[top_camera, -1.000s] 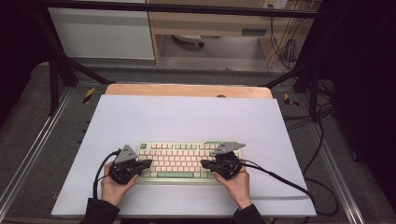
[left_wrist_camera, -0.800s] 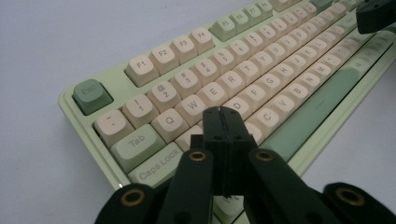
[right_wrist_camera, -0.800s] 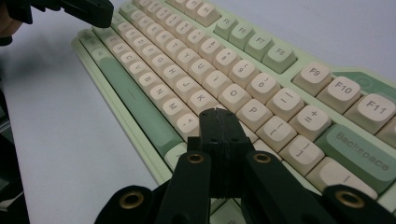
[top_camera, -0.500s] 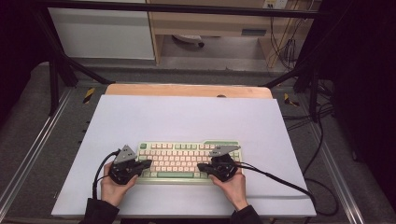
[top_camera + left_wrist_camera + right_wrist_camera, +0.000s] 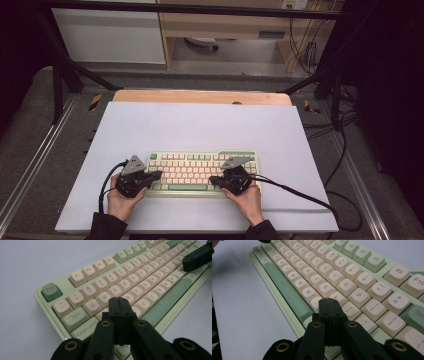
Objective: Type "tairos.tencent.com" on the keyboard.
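A pale green keyboard [image 5: 200, 172] with cream keys lies on the lavender mat [image 5: 200, 130], near its front. My left gripper [image 5: 156, 176] rests at the keyboard's left end, jaws shut with nothing between them. In the left gripper view its tip [image 5: 119, 300] hovers over the home row near Caps Lock, on the keyboard [image 5: 130, 282]. My right gripper [image 5: 214, 180] sits at the right end, pointing left, jaws shut and empty. In the right gripper view its tip [image 5: 328, 300] stands over the keys near L and the period, on the keyboard [image 5: 342, 277]. The right gripper's black tip [image 5: 197, 257] shows far off in the left gripper view.
A wooden board [image 5: 200, 96] edges the mat at the back. Black cables [image 5: 300, 192] trail from both grippers across the mat's front. Metal frame rails [image 5: 30, 165] run along both sides. Behind the table stands a white cabinet [image 5: 110, 35].
My right gripper has shifted a little leftward and toward the front over the keyboard's right end. The left gripper has held still.
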Available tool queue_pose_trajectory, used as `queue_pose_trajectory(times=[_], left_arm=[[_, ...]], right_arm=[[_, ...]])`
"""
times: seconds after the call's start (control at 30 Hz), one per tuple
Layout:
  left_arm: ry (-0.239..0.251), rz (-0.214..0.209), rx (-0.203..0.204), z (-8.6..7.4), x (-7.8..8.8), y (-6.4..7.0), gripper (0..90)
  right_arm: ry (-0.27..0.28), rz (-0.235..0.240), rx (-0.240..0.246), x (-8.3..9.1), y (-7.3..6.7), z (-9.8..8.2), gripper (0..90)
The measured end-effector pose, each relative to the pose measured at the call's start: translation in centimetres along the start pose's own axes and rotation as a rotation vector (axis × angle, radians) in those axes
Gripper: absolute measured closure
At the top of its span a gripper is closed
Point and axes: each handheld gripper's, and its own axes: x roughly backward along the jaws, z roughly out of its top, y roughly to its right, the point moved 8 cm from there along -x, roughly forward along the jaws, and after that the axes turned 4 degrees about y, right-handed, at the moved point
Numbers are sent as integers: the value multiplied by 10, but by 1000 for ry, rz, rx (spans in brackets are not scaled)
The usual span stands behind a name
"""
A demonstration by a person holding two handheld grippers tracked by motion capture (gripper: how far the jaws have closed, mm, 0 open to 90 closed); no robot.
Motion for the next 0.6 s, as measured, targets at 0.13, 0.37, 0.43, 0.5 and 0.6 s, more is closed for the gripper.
queue_pose_trajectory(times=[0.13,0.37,0.43,0.5,0.6], left_arm=[[0,-1,2,0,-1,0,900],[3,-4,-1,2,0,1,900],[3,-4,-2,2,-1,1,900],[4,-5,-1,3,-1,2,900],[4,-6,-3,4,-1,2,900]], right_arm=[[15,-9,0,7,1,4,900],[23,-26,2,15,5,7,900],[29,-29,3,18,8,7,900],[31,-32,-6,21,10,7,900],[39,-36,-12,24,13,6,900]])
